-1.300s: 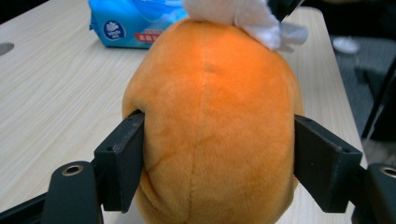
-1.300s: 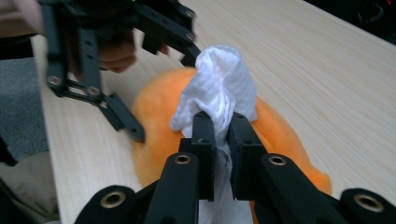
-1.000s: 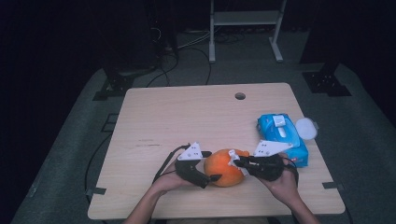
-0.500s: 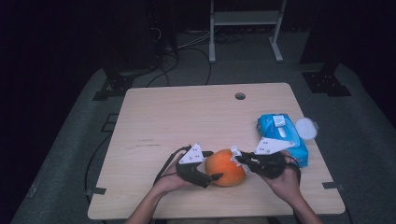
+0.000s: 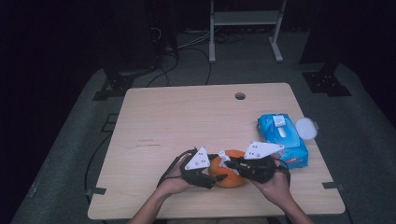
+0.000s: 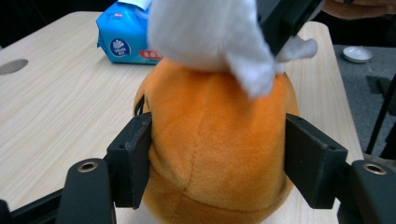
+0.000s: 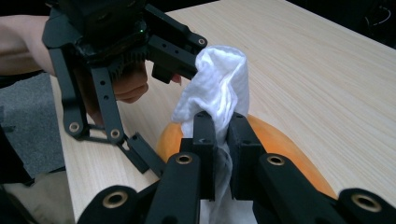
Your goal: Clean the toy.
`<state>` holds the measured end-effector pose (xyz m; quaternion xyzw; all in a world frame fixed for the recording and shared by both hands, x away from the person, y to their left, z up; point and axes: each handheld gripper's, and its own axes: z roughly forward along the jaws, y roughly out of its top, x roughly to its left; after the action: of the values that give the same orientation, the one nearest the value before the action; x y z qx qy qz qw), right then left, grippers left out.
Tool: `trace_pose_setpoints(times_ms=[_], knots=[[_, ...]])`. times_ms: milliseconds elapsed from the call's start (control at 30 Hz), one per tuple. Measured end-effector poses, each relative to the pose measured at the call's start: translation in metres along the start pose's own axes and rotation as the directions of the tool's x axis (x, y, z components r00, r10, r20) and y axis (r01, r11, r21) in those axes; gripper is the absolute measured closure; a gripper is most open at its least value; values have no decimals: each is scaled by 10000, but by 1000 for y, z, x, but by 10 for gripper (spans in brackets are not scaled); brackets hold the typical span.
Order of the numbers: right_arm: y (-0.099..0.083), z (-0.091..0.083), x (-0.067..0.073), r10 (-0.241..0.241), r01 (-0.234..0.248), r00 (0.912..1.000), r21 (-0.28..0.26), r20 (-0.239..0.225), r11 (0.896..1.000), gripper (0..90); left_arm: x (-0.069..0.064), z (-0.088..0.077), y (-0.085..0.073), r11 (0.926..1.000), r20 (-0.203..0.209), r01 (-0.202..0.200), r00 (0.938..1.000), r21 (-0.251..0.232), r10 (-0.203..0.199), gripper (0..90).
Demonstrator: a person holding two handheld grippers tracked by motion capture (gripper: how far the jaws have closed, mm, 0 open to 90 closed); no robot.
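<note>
The blue wipes pack (image 5: 282,140) has small unreadable writing, at 2 o'clock from the orange plush (image 6: 215,149). The left gripper (image 6: 217,158), jaws just closing, clamps the plush; the right gripper (image 7: 219,140) pinches a white wipe (image 7: 217,88).

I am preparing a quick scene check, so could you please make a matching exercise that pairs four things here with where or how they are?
Things:
1. orange plush toy
2. white wipe
3. blue wipes pack
4. round hole

Places or states:
A. pinched in the right gripper
B. in the tabletop's far edge
C. between the left gripper pads
D. lying at the table's right side

Pairs: 1-C, 2-A, 3-D, 4-B
</note>
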<state>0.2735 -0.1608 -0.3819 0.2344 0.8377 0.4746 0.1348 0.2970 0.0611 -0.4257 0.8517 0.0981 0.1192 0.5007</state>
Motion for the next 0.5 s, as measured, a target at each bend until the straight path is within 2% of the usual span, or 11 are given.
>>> trace_pose_setpoints(times_ms=[33,67,100,167,267,367,433,500], knots=[[0,2,2,3,-4,9999,-34,-130,10000,824,-2,2,1,9998,-17,-188,9998,74,188,306],[-1,7,8,-53,54,9992,13,-398,10000,824,-3,2,1,9997,-16,-200,9998,117,200,296],[-1,9,11,-229,233,9990,102,-378,9997,824,-3,3,0,9995,-46,-250,9997,188,251,293],[0,11,14,-510,514,9985,213,-208,9984,825,0,1,-2,9999,-5,-41,10000,138,41,300],[-1,2,3,-408,404,9990,215,167,9990,826,3,0,-5,9998,7,191,9998,78,-191,309],[-5,-7,-9,-85,72,9986,239,525,9997,827,9,-2,-9,9982,67,594,9982,-33,-594,305],[-8,-11,-14,241,-251,9985,193,493,9995,828,8,-1,-8,9979,40,646,9979,-81,-646,299],[-7,-8,-11,208,-215,9989,147,431,9997,828,4,1,-4,9989,-40,459,9989,19,-459,287]])
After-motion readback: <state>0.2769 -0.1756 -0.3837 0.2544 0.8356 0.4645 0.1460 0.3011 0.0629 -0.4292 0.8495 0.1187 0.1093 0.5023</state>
